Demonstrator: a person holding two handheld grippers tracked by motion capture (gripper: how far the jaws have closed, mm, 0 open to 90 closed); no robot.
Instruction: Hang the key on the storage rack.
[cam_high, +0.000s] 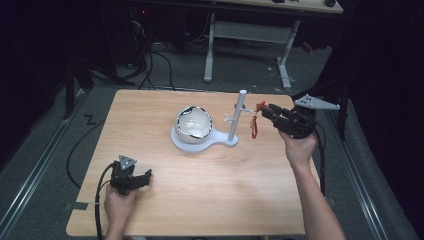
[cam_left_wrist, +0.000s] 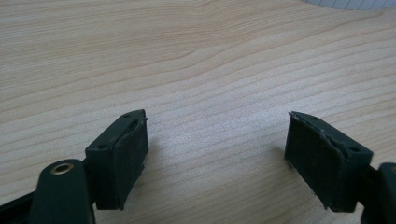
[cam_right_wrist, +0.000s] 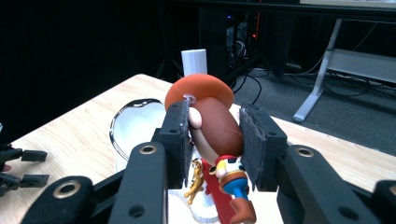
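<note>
My right gripper (cam_high: 265, 111) is raised over the table's right side and shut on a small cowboy figure (cam_high: 256, 120). In the right gripper view its jaws (cam_right_wrist: 215, 116) clamp the figure's brown head (cam_right_wrist: 215, 127), under an orange hat. The red and blue body and a gold charm dangle below. The figure hangs just right of a white post (cam_high: 236, 116) with small pegs. My left gripper (cam_high: 145, 176) rests low at the table's front left, open. Nothing but bare wood lies between its pads (cam_left_wrist: 122, 156).
The post stands on a white base (cam_high: 222, 142) that also carries a shiny white bowl (cam_high: 194, 123), mid-table. The wooden table (cam_high: 210, 190) ends close behind the right hand. Beyond the table are a dark floor, cables and a desk frame (cam_high: 247, 32).
</note>
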